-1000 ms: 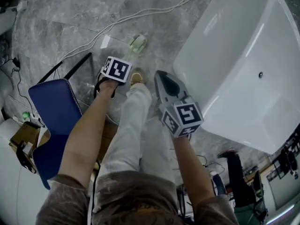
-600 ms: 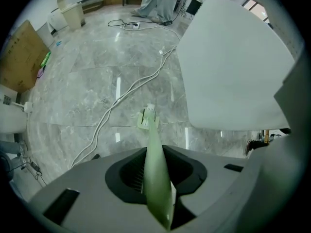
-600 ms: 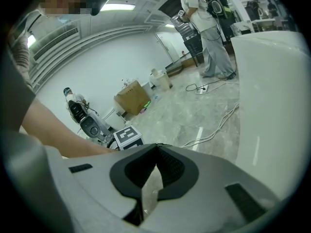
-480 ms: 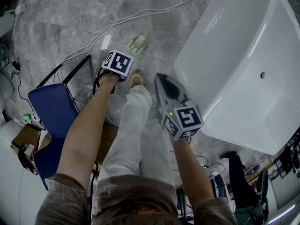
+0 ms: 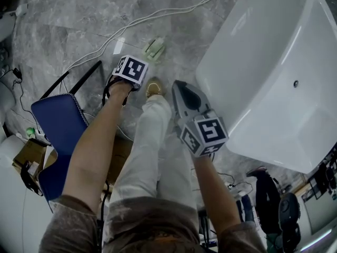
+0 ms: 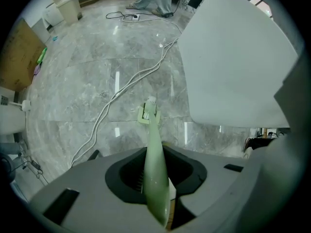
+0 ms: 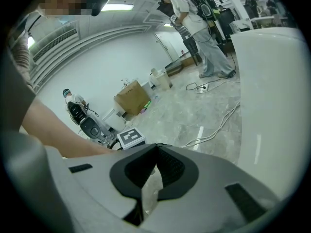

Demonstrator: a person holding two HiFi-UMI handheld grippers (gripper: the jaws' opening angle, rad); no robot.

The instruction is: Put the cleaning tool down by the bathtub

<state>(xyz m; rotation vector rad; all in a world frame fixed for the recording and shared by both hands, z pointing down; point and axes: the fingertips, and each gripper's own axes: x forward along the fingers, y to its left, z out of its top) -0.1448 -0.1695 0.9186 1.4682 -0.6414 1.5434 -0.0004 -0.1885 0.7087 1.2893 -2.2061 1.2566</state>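
My left gripper (image 5: 140, 63) is shut on the handle of a pale green cleaning brush (image 5: 154, 48), which hangs over the grey marble floor left of the white bathtub (image 5: 274, 73). In the left gripper view the brush handle (image 6: 155, 174) runs out between the jaws of the left gripper (image 6: 155, 152) to the small brush head (image 6: 148, 113), with the bathtub (image 6: 233, 57) at the right. My right gripper (image 5: 181, 87) is held beside the tub's near corner, jaws together and holding nothing. In its own view the right gripper (image 7: 156, 149) has its tips touching.
White cables (image 5: 131, 22) snake across the floor beyond the brush. A blue chair (image 5: 60, 120) and a cardboard box (image 5: 26, 152) stand at the left. My leg and shoe (image 5: 154, 88) are between the grippers. A person (image 7: 194, 18) stands far off.
The left gripper has moved slightly forward with the brush. The right gripper has barely moved. Someone at the lower right edge has shifted.
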